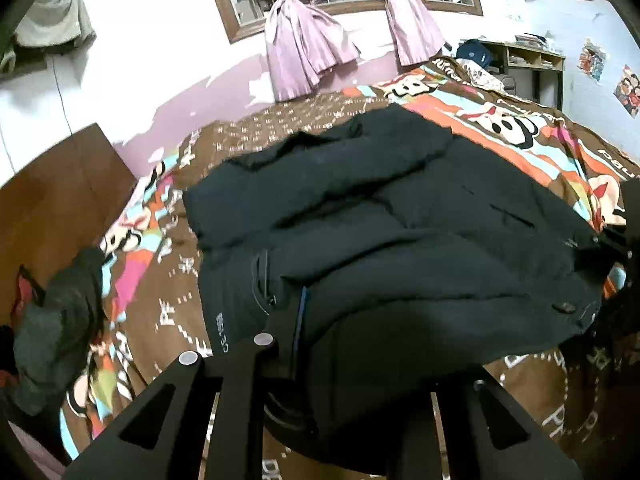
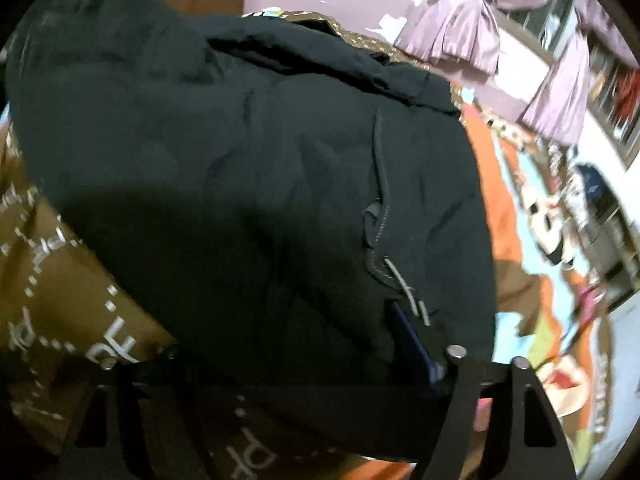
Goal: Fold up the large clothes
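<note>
A large black jacket lies spread on a bed with a brown and bright cartoon bedspread. Its near hem rises and drapes over my left gripper at the bottom of the left wrist view. That gripper is shut on the hem, with its fingertips hidden under the cloth. A zip pocket shows beside the left finger. In the right wrist view the jacket fills the middle. My right gripper stands open, its fingers wide apart, with the jacket's edge and zip pull lying between them.
A heap of dark and grey clothes sits at the bed's left edge beside a brown wooden cabinet. Purple curtains hang at the barred window behind the bed. A low shelf stands at the far right.
</note>
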{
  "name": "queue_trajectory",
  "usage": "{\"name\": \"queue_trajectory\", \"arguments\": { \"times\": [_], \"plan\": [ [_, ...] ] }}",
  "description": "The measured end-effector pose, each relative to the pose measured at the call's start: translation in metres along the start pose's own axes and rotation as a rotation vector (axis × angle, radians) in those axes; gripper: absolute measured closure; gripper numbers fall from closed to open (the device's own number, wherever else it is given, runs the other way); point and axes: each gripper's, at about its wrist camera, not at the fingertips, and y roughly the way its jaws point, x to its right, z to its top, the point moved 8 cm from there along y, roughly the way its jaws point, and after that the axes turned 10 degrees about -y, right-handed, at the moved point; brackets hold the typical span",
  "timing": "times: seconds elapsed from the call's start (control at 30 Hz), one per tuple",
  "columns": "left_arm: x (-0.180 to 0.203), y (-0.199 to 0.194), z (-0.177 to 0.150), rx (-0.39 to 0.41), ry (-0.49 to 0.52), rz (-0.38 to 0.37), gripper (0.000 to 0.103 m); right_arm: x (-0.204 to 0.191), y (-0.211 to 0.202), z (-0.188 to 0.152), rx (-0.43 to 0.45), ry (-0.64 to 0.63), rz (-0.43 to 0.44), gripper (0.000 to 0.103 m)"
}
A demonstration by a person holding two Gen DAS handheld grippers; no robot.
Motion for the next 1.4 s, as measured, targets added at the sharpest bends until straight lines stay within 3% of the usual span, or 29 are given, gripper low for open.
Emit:
{"name": "queue_trajectory", "arguments": {
  "times": [0.03,0.07,0.13,0.23,0.37,0.47,0.6,0.9,1.1,1.4],
  "plan": [
    [0.001,-0.001,0.003,0.002,-0.003,-0.002,0.087,0.002,-0.001,0.000,-0.004,-0.020,-0.033,0.061],
    [0.000,-0.002,0.006,0.003,-0.009,-0.006,0.087,0.006,-0.002,0.000,-0.004,-0.025,-0.050,0.073],
    [-0.002,-0.004,0.006,0.002,-0.024,-0.015,0.087,0.018,-0.009,0.006,0.029,0.035,-0.015,0.087],
    [-0.007,-0.004,-0.006,-0.012,-0.053,-0.053,0.087,0.036,-0.032,0.024,0.099,0.078,-0.013,0.093],
    [-0.011,-0.018,-0.022,0.035,-0.046,-0.031,0.093,0.061,-0.093,0.068,0.269,0.112,-0.044,0.095],
    [-0.023,-0.038,-0.018,0.091,-0.098,-0.031,0.096,0.068,-0.131,0.099,0.351,0.069,-0.091,0.096],
    [-0.042,-0.068,0.003,0.136,-0.153,-0.090,0.097,0.059,-0.167,0.118,0.412,0.023,-0.095,0.096],
    [-0.070,-0.149,0.042,0.215,-0.162,-0.115,0.097,0.043,-0.243,0.136,0.516,-0.043,-0.094,0.096],
    [-0.075,-0.177,0.053,0.256,-0.170,-0.126,0.097,0.042,-0.231,0.140,0.532,-0.070,-0.132,0.096],
    [-0.074,-0.139,0.054,0.227,-0.184,-0.128,0.097,0.062,-0.182,0.153,0.551,-0.020,-0.159,0.096]
  ]
}}
